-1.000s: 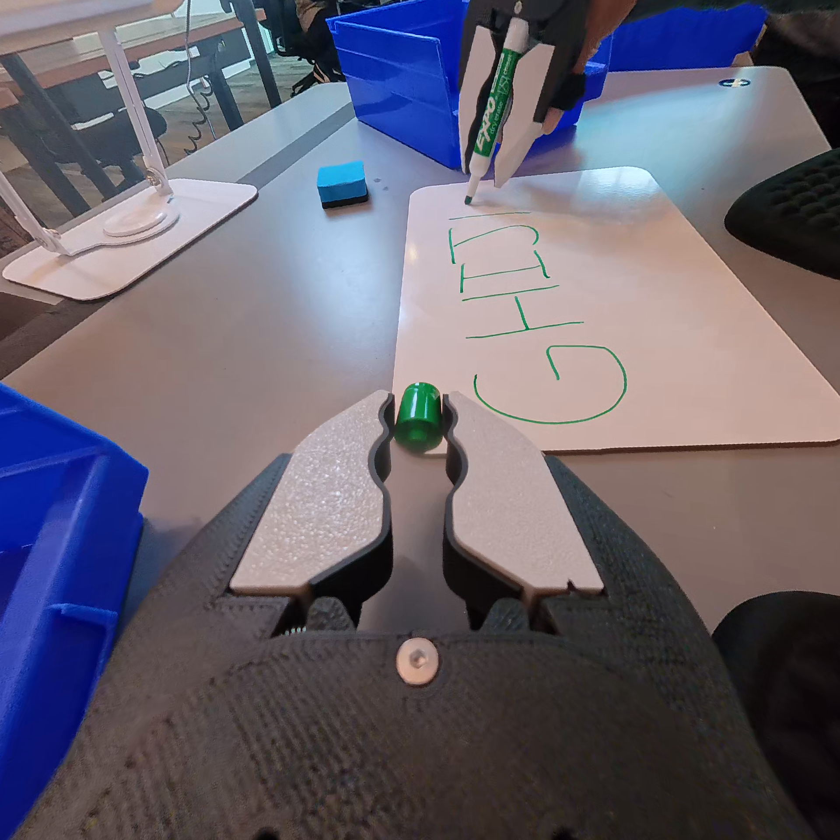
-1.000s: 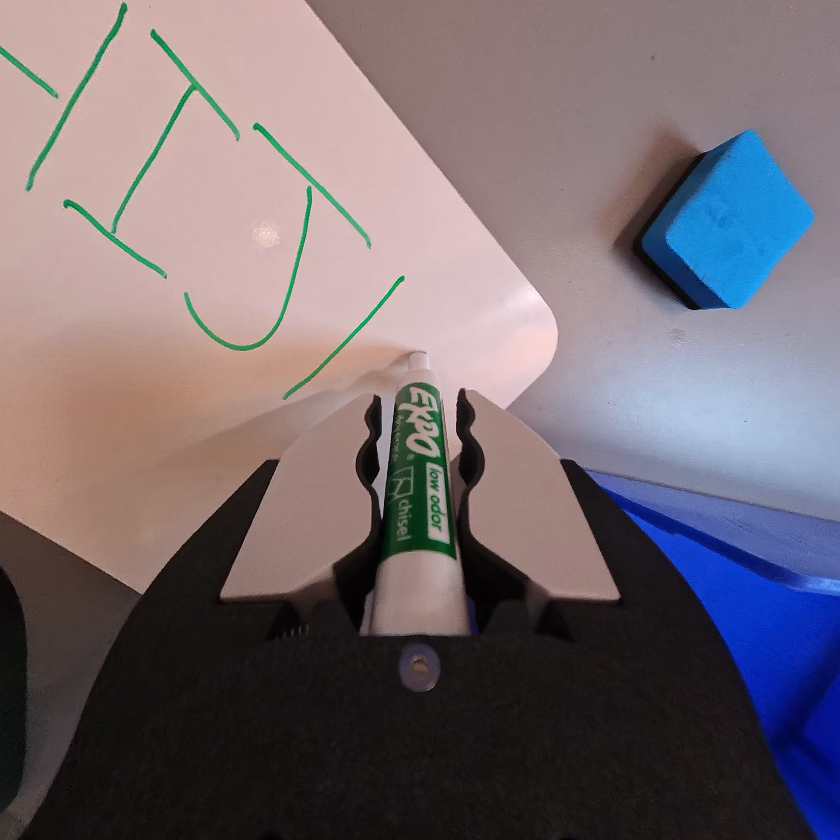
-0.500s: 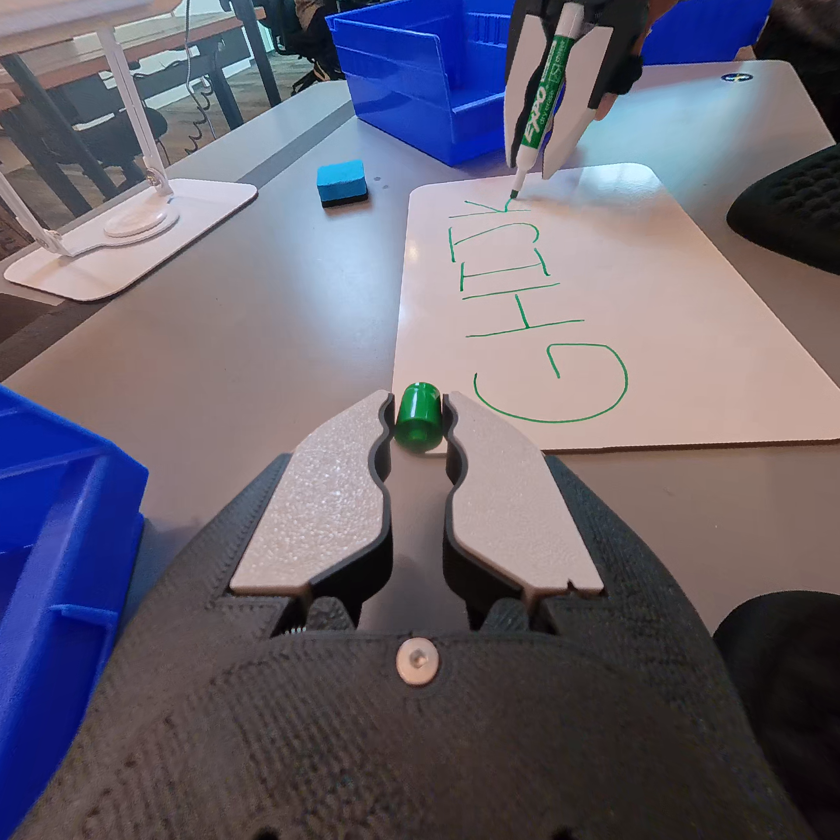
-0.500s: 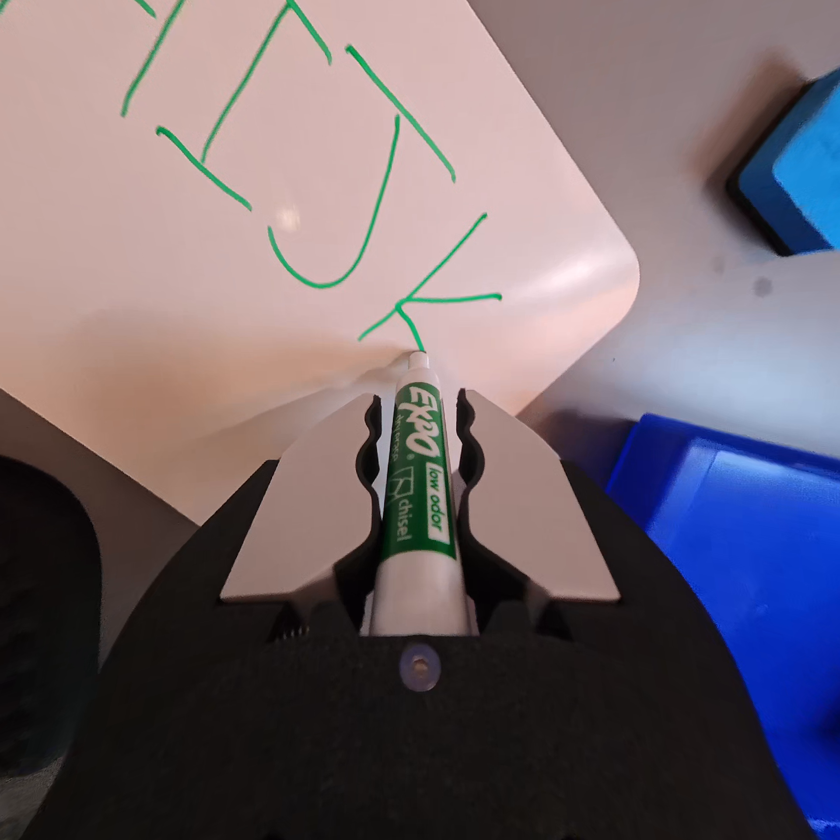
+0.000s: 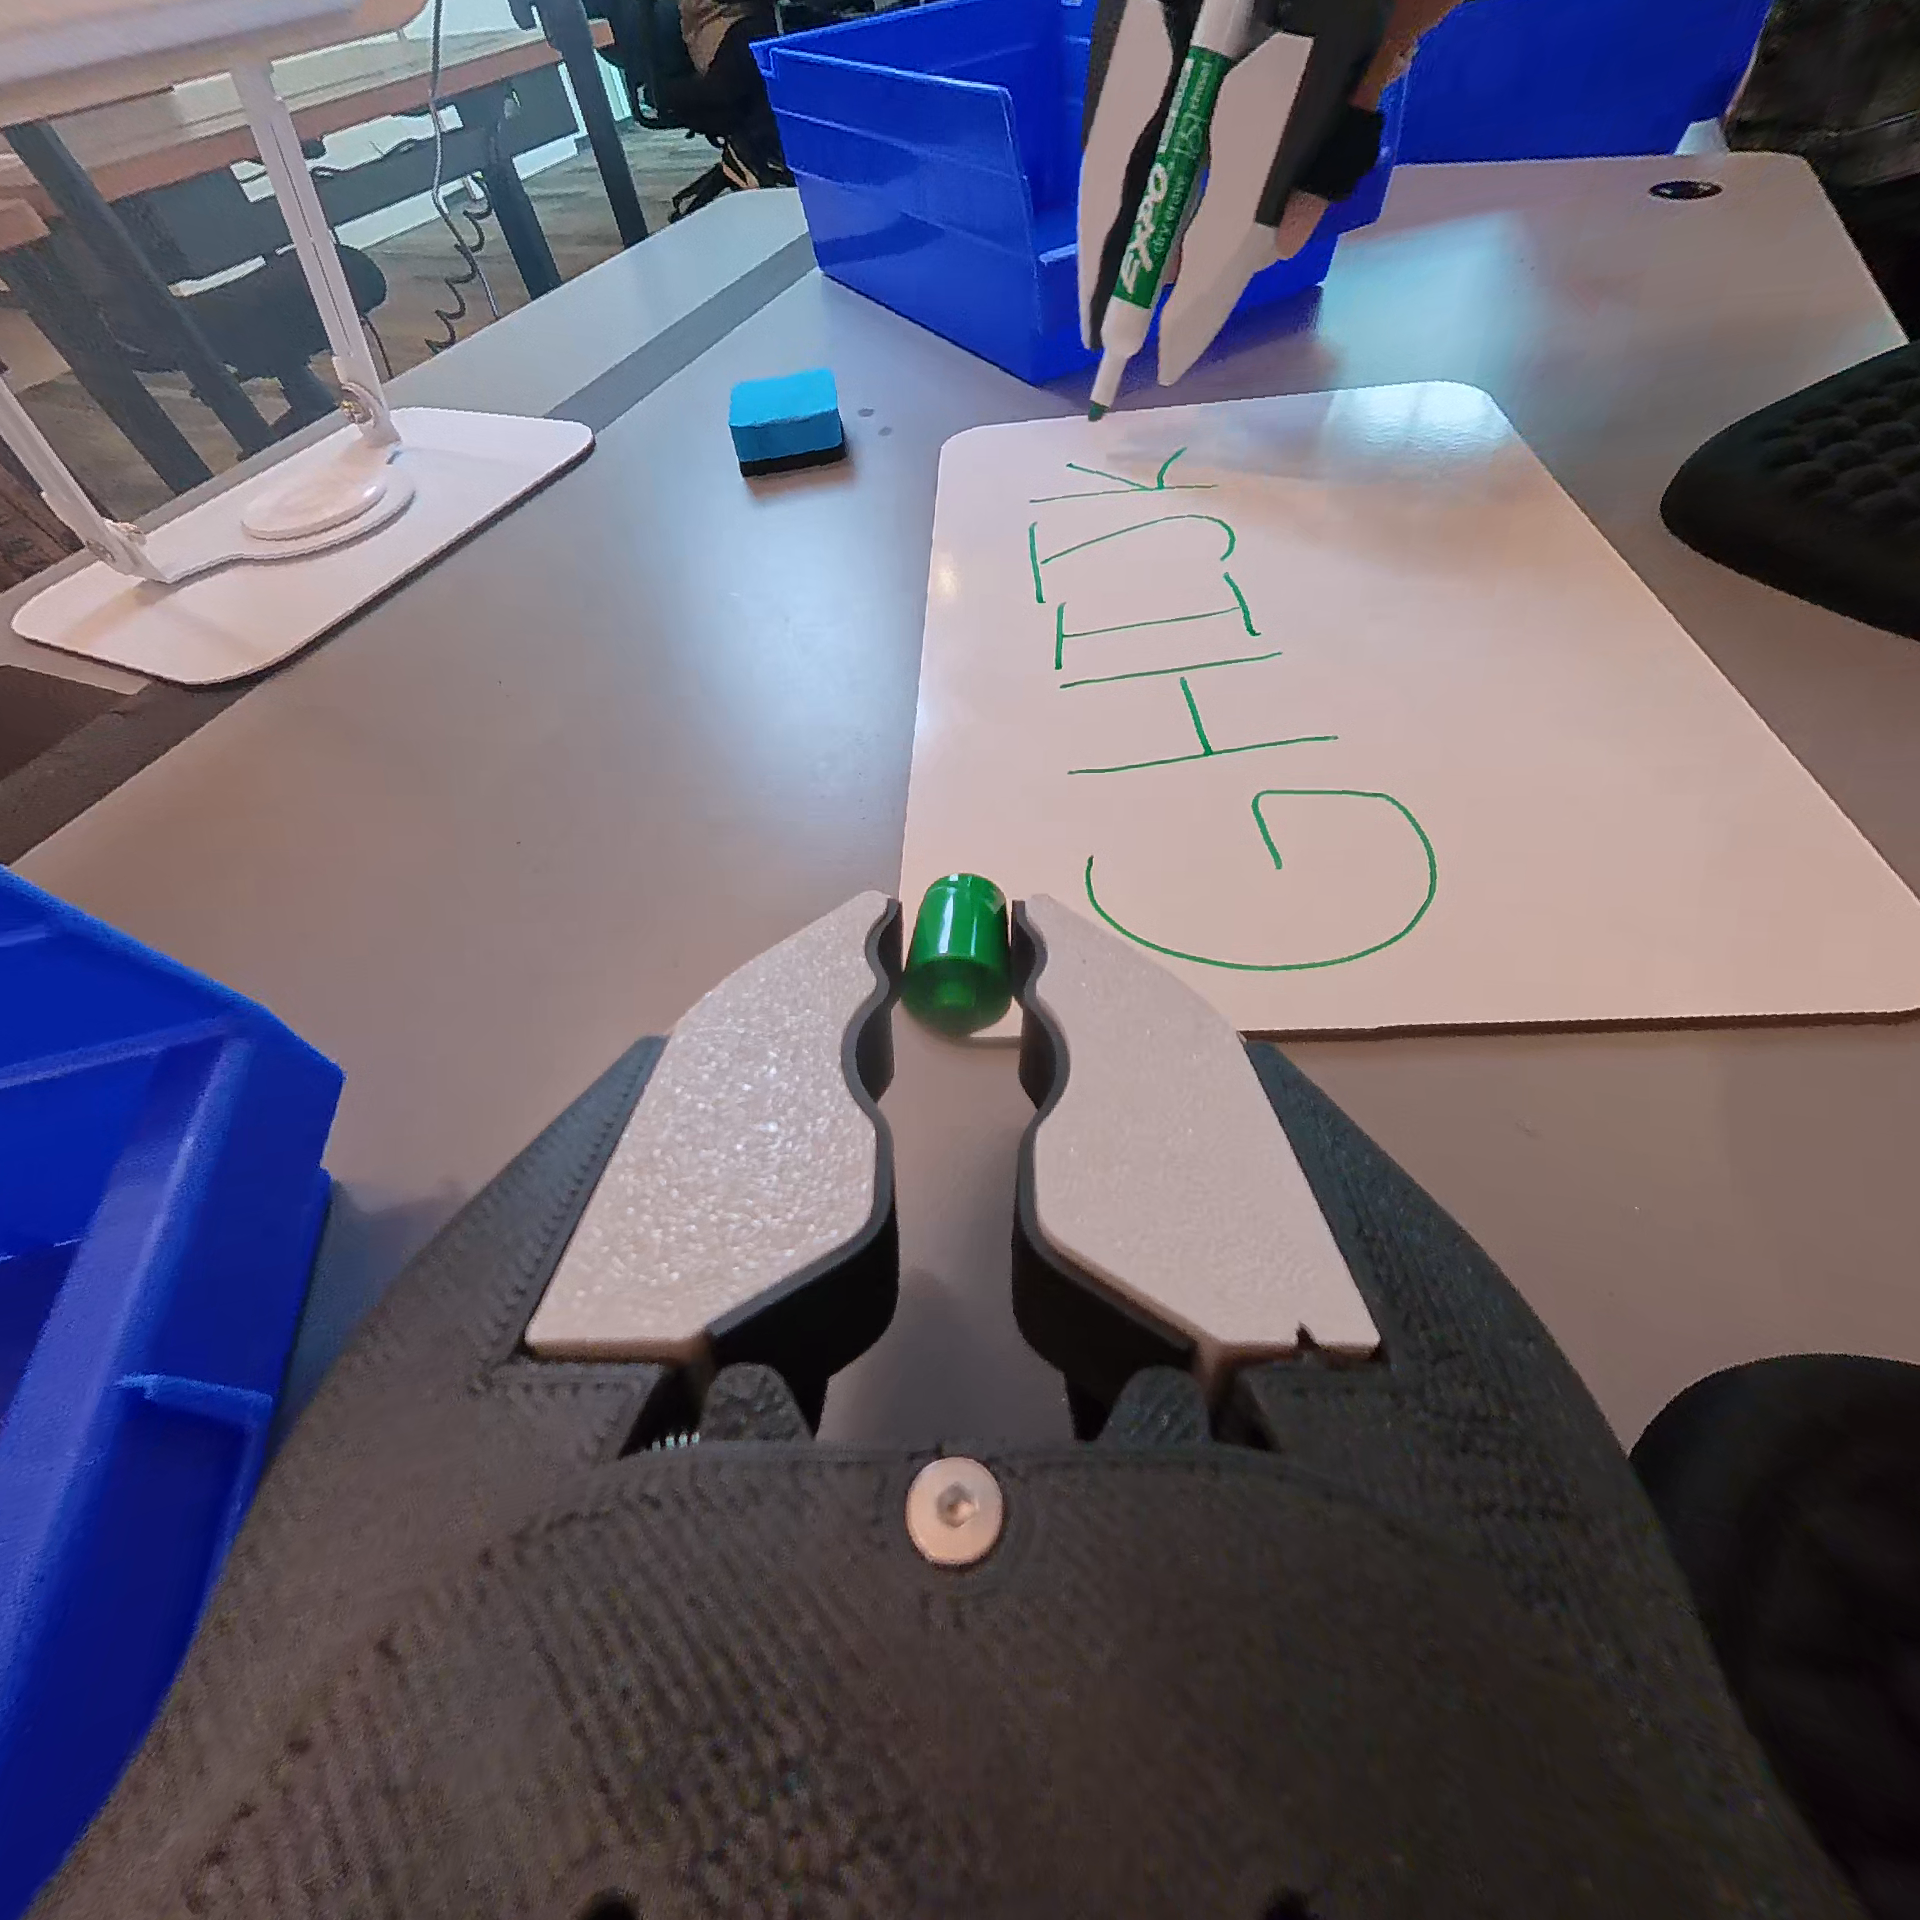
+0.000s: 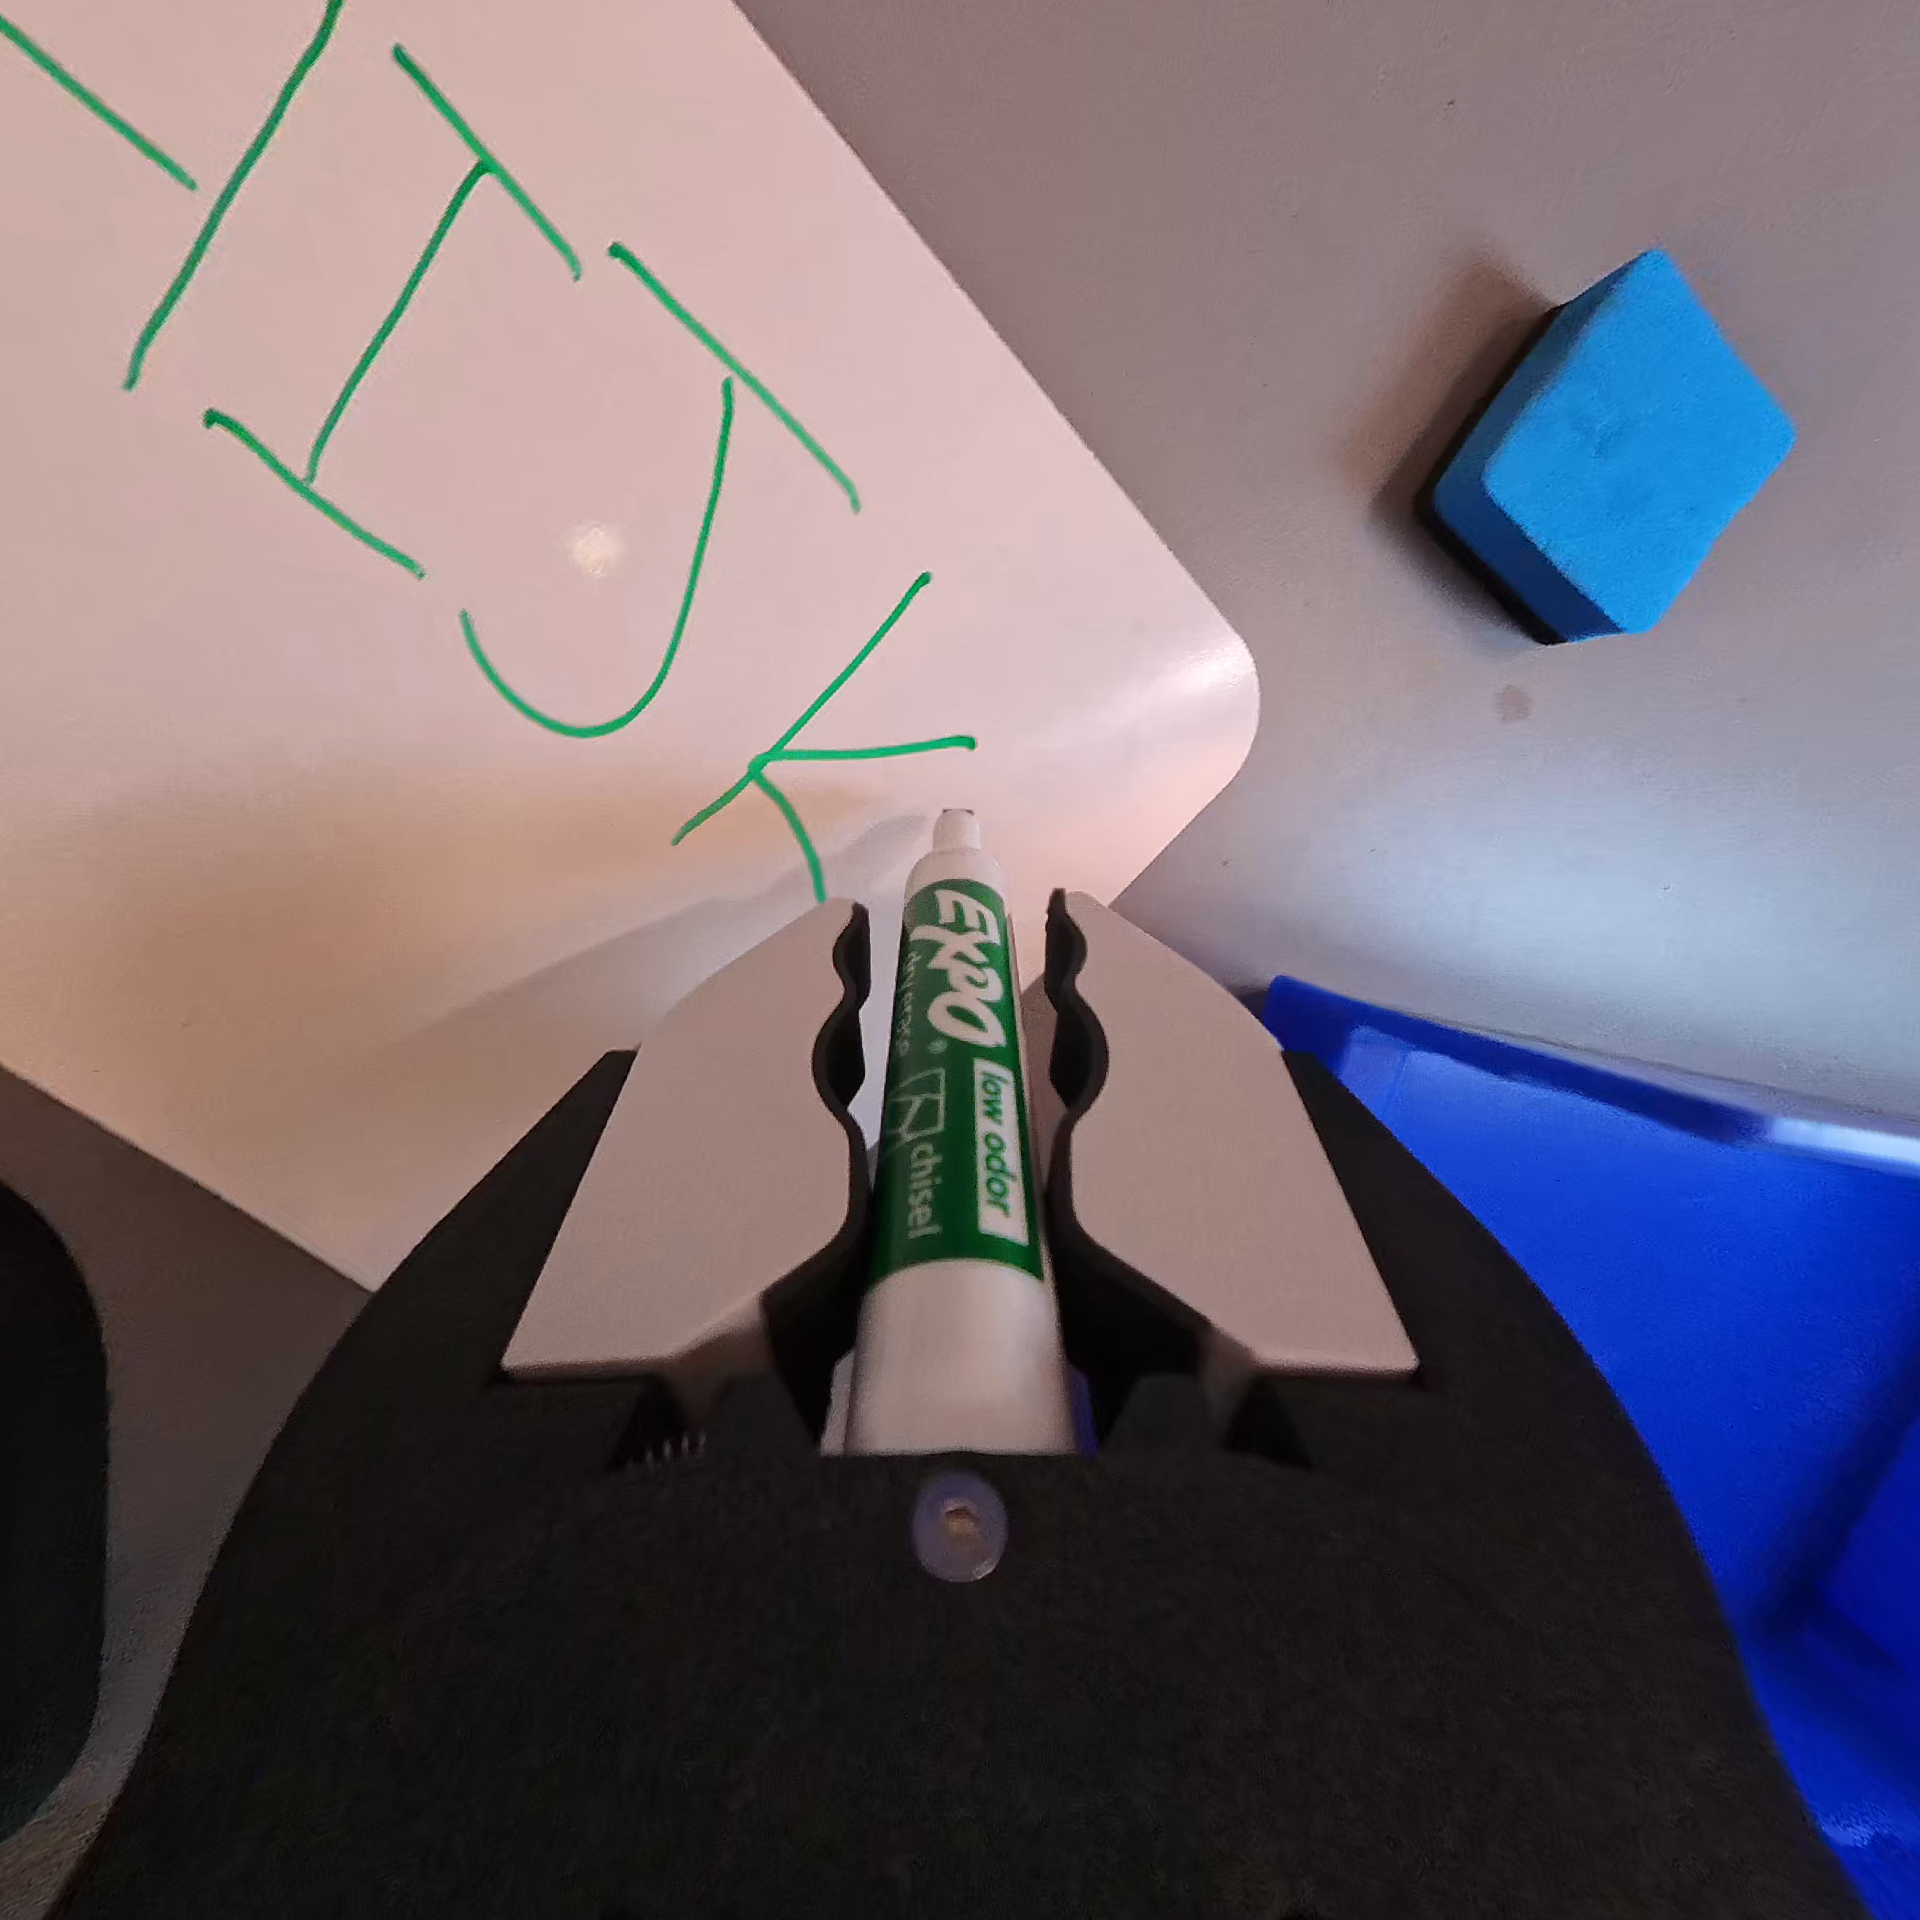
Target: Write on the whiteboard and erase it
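A white whiteboard (image 5: 1507, 644) lies flat on the grey table with a row of green letters on it. My right gripper (image 6: 956, 914) is shut on a green-and-white marker (image 6: 951, 1122). The marker points down, its tip by the board's far corner just past the last letter. In the left wrist view the right gripper (image 5: 1138, 358) and marker (image 5: 1158, 208) stand at the board's far edge. My left gripper (image 5: 956, 925) is shut on the green marker cap (image 5: 956, 971), low at the board's near corner. A blue eraser (image 5: 787, 421) (image 6: 1610, 457) lies on the table beside the board.
A blue bin (image 5: 935, 156) (image 6: 1662, 1351) stands just behind the board's far edge, close to the right gripper. Another blue bin (image 5: 125, 1299) is at my near left. A white lamp base (image 5: 291, 520) sits far left. A black padded object (image 5: 1818, 488) lies right of the board. The left gripper's tips are roughly 30 cm from the right gripper's. From my right tips it is roughly 12 cm to the blue eraser (image 5: 787, 421); from my left, 30 cm. My right wrist view (image 6: 1547, 387) looks at it from another angle.
The right gripper drew the last letter's strokes, then moved the marker tip off them towards the board's far corner. The left gripper and cap have not moved.
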